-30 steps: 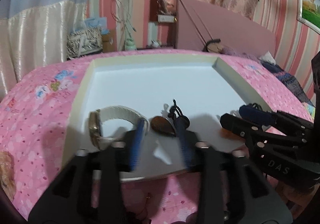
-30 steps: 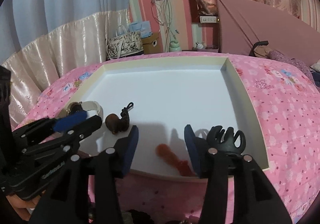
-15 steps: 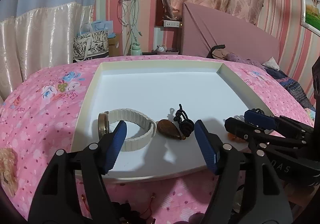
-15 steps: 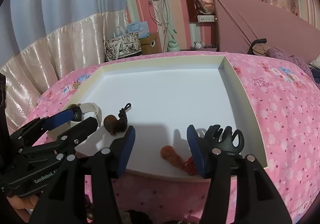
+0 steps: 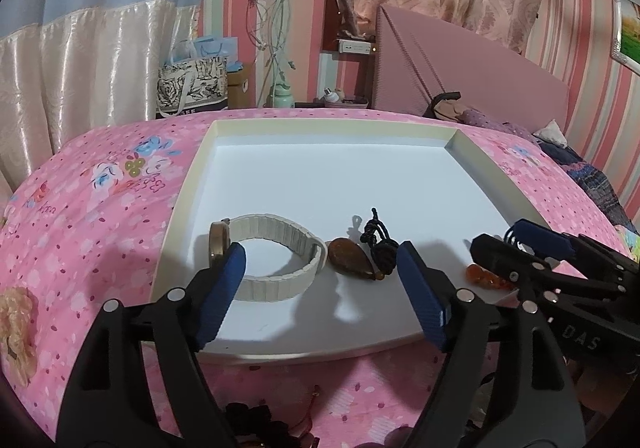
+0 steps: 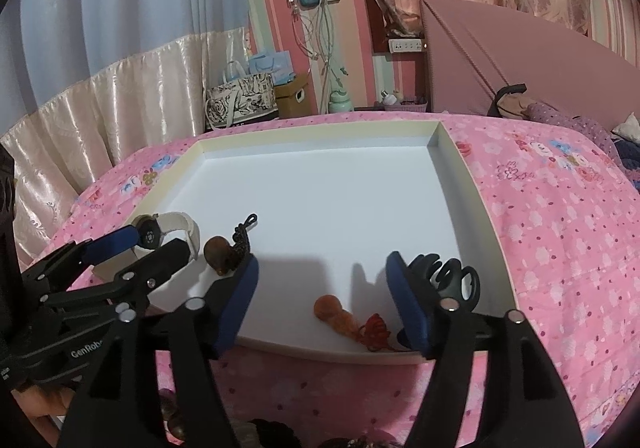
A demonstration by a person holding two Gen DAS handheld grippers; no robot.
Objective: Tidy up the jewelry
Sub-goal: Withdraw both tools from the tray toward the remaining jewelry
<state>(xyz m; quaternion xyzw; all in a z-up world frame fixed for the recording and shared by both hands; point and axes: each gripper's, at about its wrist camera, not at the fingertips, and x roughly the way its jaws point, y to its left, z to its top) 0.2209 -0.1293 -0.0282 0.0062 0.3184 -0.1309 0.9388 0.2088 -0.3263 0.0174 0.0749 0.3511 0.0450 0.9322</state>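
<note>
A shallow white tray (image 5: 332, 128) (image 6: 320, 134) lies on the pink bedspread. Along its near side lie a watch with a cream strap (image 5: 276, 260) (image 6: 168, 234), a brown teardrop pendant on a black cord (image 5: 350, 260) (image 6: 224, 254), an orange-red charm (image 5: 482, 276) (image 6: 344, 318) and a black claw hair clip (image 6: 450, 276). My left gripper (image 5: 320, 296) is open and empty, held just in front of the watch and pendant. My right gripper (image 6: 322, 302) is open and empty, over the orange-red charm, with the hair clip by its right finger.
More dark jewelry lies on the bedspread below the tray's near edge (image 5: 260, 424) (image 6: 272, 430). A pink headboard (image 5: 460, 64) and clothes are at the back right. A patterned bag (image 5: 192, 88) and curtains stand behind the bed.
My left gripper has opened wide, letting go of the pendant, and pulled back toward the near edge. My right gripper has stayed open and drawn back slightly, showing more of the orange-red charm.
</note>
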